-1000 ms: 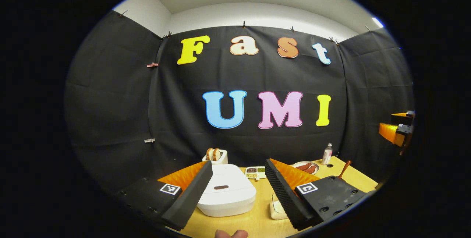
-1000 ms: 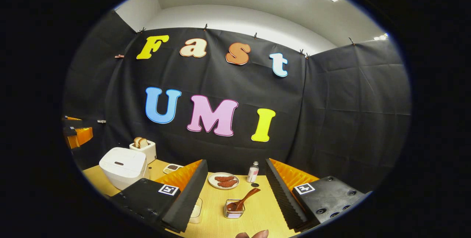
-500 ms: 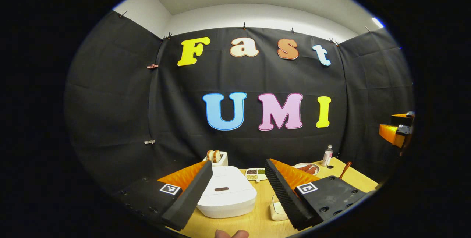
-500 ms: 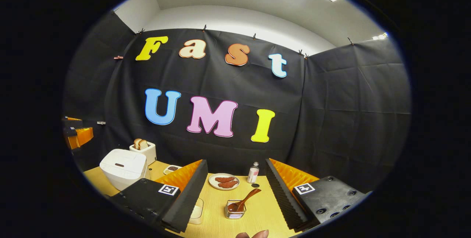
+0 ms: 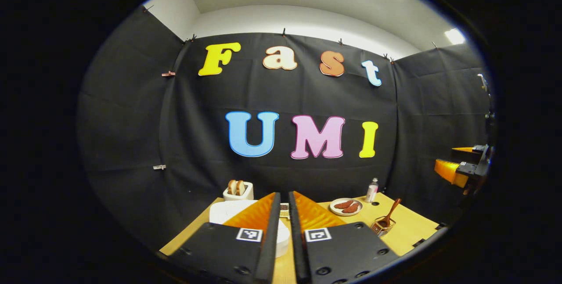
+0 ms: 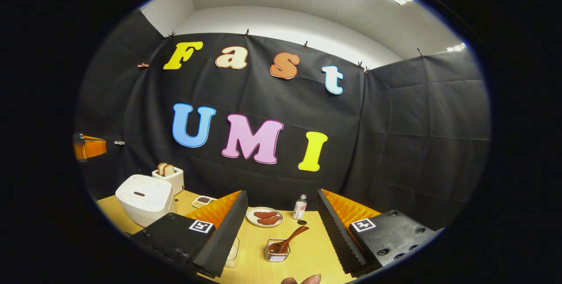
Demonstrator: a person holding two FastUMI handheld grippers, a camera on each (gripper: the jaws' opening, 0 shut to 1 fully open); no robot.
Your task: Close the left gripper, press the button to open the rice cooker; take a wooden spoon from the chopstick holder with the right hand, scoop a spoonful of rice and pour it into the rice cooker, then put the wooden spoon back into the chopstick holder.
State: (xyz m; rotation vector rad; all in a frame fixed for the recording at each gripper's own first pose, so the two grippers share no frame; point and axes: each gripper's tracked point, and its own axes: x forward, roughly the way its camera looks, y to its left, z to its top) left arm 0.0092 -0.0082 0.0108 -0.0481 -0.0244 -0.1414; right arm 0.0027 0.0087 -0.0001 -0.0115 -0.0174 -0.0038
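Left gripper [image 5: 281,213] fingers together above rice cooker [image 6: 144,197], probably for button press; right gripper [image 6: 281,222] apart, spoon [image 6: 287,240] unclaimed.

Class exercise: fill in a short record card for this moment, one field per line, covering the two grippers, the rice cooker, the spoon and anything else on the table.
left gripper: shut, holding nothing
right gripper: open, holding nothing
rice cooker: white, lid down
wooden spoon: leaning in the chopstick holder
toaster: behind the cooker, bread slices in its slots
plate: round, reddish-brown food on it
small bottle: upright beside the plate
table: light wood
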